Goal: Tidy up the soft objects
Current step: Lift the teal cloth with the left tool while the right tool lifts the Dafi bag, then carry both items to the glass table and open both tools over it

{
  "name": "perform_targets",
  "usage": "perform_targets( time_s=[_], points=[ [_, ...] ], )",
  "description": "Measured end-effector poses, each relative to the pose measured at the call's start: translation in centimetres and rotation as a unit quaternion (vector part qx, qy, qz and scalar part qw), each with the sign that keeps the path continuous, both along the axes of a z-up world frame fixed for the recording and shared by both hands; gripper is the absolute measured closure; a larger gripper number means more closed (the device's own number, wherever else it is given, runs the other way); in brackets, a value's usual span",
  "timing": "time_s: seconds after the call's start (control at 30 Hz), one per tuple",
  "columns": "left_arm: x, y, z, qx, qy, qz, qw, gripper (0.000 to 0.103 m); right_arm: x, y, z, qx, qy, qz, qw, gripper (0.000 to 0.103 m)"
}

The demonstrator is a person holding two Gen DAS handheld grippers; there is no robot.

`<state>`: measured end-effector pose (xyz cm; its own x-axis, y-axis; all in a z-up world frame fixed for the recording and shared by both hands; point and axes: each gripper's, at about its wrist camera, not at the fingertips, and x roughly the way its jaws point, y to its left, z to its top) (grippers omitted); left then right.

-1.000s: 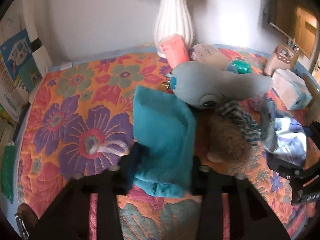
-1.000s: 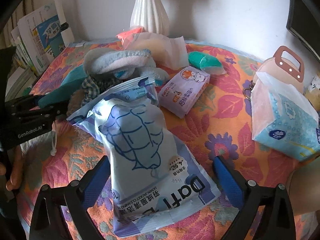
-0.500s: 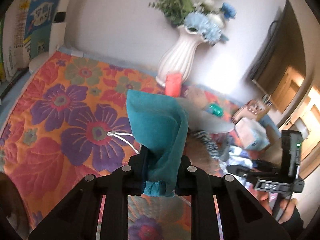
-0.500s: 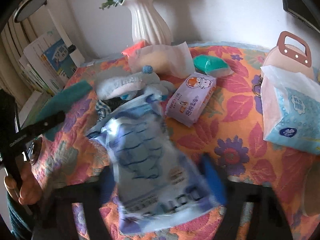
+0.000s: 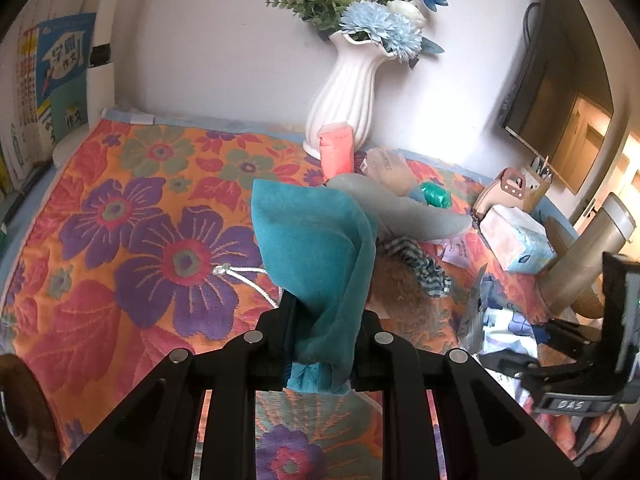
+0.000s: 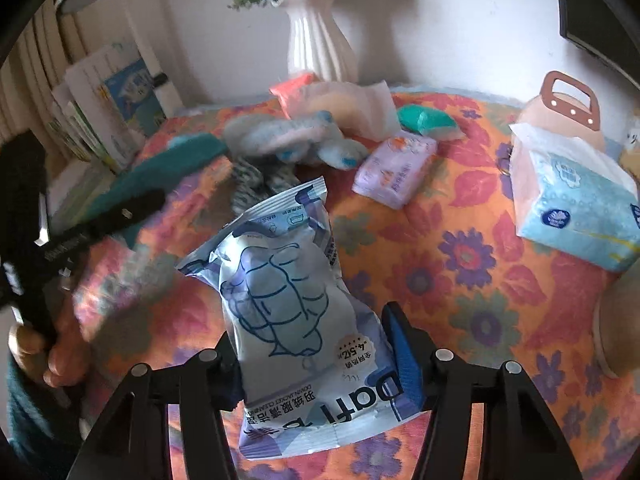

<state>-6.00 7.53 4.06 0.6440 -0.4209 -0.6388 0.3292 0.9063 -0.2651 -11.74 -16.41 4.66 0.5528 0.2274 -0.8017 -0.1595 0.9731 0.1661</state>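
My left gripper [image 5: 322, 340] is shut on a teal cloth [image 5: 316, 256] and holds it above the floral cloth-covered table [image 5: 132, 240]; the teal cloth also shows in the right wrist view [image 6: 168, 168]. My right gripper [image 6: 316, 364] is shut on a blue and white wipes pack [image 6: 296, 312], lifted off the table. A grey-blue plush toy [image 5: 404, 208] lies behind the teal cloth, with a brown plush [image 5: 400, 288] and a checked cloth [image 5: 420, 264] beside it. The plush also shows in the right wrist view [image 6: 288, 136].
A white vase [image 5: 348, 88] with flowers stands at the back wall, a pink tube [image 5: 336, 152] before it. A purple wipes pack [image 6: 394, 168], a green packet [image 6: 428, 120], a blue tissue pack [image 6: 576, 200] and a handled box [image 6: 564, 108] lie right. Books [image 6: 116, 104] stand left.
My left gripper closed on the teal cloth and lifted it off the table. My right gripper closed on the wipes pack and raised it.
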Motion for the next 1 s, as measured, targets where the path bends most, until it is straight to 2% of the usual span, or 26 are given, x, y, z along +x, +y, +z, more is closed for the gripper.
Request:
perform_targets(
  time_s=[0.07,0.27,0.53,0.6,0.73,0.87,1.0],
  points=[
    [0.0,0.1,0.0,-0.006,0.003,-0.002,1.0,0.086,0.2,0.1,-0.4,-0.003,0.005,0.0,1.0,0.037],
    [-0.1,-0.2,-0.1,-0.001,0.002,-0.008,1.0,0.086,0.1,2.6,-0.8,-0.085,-0.011,0.005,0.996,0.037],
    [-0.5,-0.8,0.1,0.015,-0.012,-0.014,0.9997,0.086,-0.5,2.5,-0.5,-0.09,-0.027,-0.006,0.996,0.046],
    [-0.5,-0.8,0.2,0.016,-0.014,-0.013,0.9997,0.086,-1.0,2.2,-0.2,-0.082,-0.032,-0.014,0.996,0.046],
    [-0.9,-0.8,0.5,0.004,-0.016,-0.023,0.9996,0.086,-2.3,1.2,0.7,-0.034,-0.027,-0.025,0.999,0.047],
    [-2.5,-0.8,1.4,-0.042,-0.016,-0.044,0.998,0.086,-4.2,-0.2,2.1,-0.018,-0.023,-0.043,0.999,0.047],
    [-4.7,-2.4,2.1,-0.055,-0.019,-0.07,0.9959,0.086,-6.8,-2.5,3.4,0.008,-0.011,-0.065,0.998,0.047]
  ],
)
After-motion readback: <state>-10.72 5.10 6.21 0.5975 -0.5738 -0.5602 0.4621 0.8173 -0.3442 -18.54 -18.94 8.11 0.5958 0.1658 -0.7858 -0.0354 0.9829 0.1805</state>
